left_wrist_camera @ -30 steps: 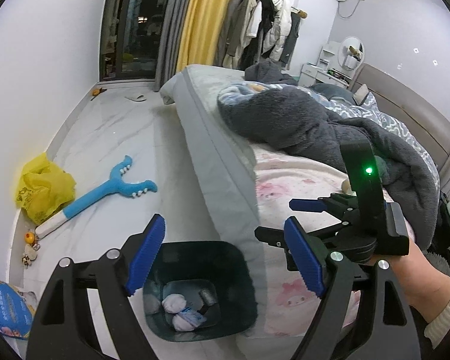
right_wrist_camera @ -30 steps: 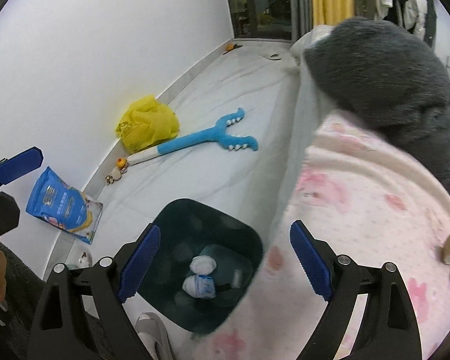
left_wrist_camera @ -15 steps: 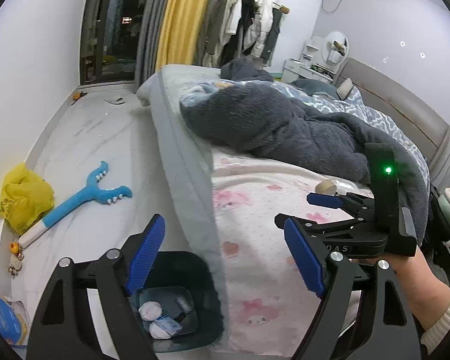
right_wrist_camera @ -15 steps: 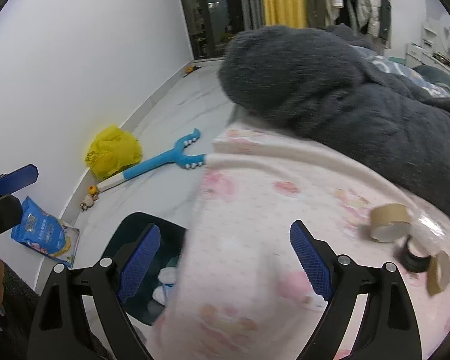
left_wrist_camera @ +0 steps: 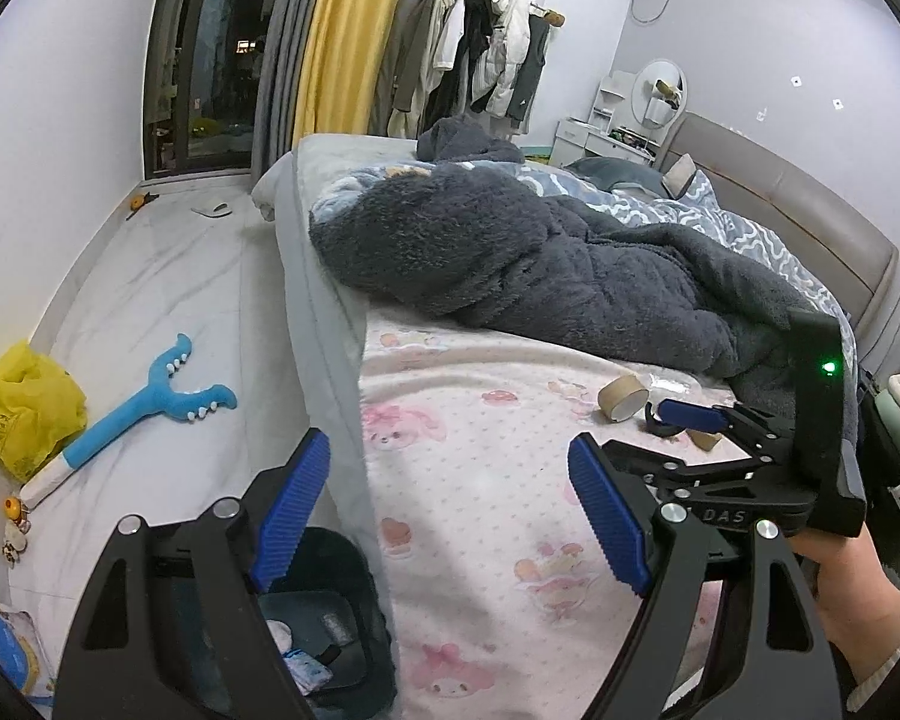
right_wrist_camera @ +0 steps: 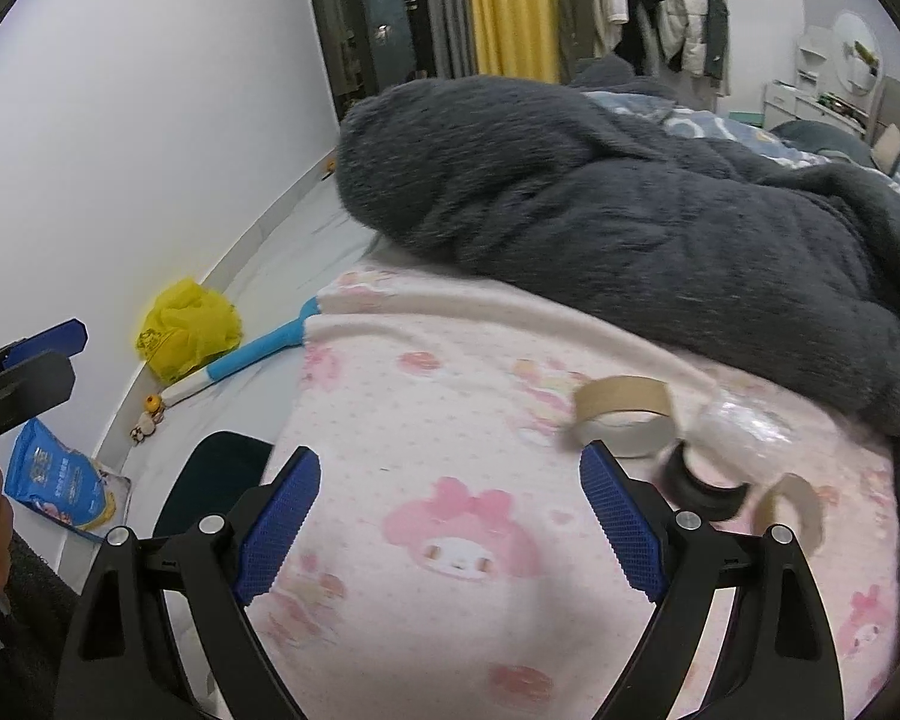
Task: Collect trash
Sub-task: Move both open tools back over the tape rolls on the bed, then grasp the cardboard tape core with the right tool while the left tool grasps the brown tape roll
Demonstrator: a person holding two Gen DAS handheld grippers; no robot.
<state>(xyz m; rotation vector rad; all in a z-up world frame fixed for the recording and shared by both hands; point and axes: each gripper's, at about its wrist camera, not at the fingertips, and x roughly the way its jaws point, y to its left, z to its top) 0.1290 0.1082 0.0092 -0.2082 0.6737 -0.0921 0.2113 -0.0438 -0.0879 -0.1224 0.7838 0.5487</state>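
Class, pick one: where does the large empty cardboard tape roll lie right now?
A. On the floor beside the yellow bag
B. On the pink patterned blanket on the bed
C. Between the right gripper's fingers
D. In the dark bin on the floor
B: the cardboard tape roll lies on the pink blanket, ahead of the open right gripper, not in the bin.

Pink sheet [right_wrist_camera: 450, 420] btwn the grippers is bare, easy pass. Fwd-right: tape rolls [right_wrist_camera: 624, 420] clustered close together, w/ grey fluffy blanket [right_wrist_camera: 630, 210] piled right behind, blocking.
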